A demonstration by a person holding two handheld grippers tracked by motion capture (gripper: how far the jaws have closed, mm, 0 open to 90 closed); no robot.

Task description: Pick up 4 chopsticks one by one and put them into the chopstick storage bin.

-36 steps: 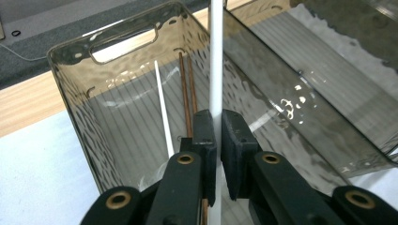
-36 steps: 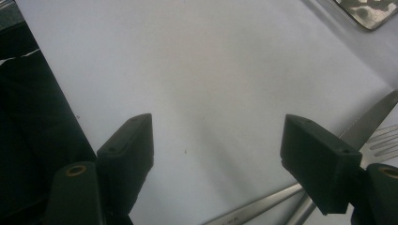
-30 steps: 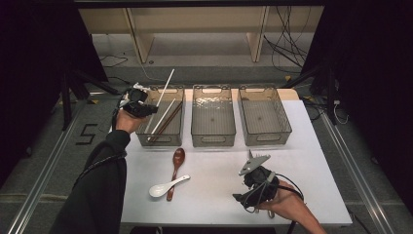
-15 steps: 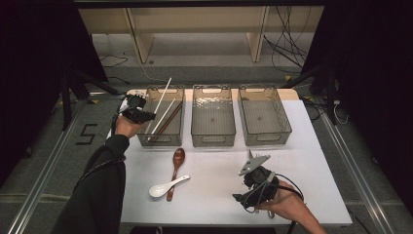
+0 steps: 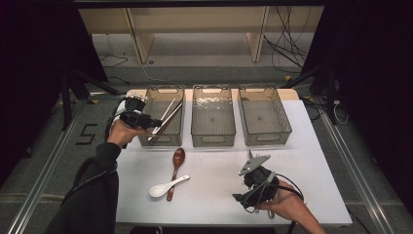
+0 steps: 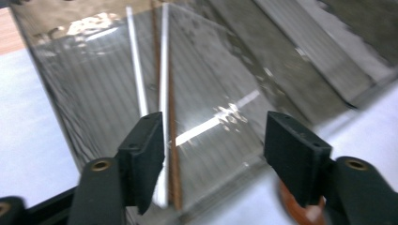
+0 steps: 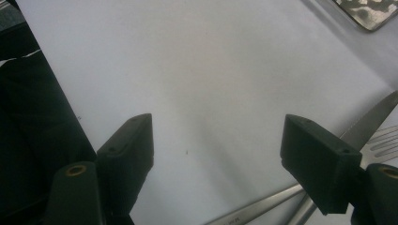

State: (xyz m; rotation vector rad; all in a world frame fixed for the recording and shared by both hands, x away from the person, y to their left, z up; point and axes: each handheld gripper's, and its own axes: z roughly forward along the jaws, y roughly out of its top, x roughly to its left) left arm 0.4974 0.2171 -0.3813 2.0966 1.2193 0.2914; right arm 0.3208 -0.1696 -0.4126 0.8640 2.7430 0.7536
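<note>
Several chopsticks (image 5: 164,120), white and brown, lie slanted in the left clear bin (image 5: 146,141). My left gripper (image 5: 155,122) hovers at that bin's near left corner. Its jaws have just been opening and stand apart with nothing between them. In the left gripper view the chopsticks (image 6: 165,93) rest inside the bin (image 6: 84,93), beyond the left gripper (image 6: 216,145). A brown spoon (image 5: 177,161) and a white spoon (image 5: 164,187) lie on the white table (image 5: 219,165). My right gripper (image 5: 242,197) sits low near the front edge, and the right gripper (image 7: 218,150) is open over bare table.
A middle bin (image 5: 213,141) and a right bin (image 5: 268,141) stand in a row with the left one. Metal utensils (image 7: 263,206), among them a blade (image 7: 375,117) and a slotted piece (image 7: 387,140), lie by my right gripper. The brown spoon's bowl (image 6: 291,211) shows below my left gripper.
The chopsticks stuck up from my left gripper over the bin; now they lie inside it. The left gripper has opened and drawn back toward the bin's near corner. The right hand stayed put.
</note>
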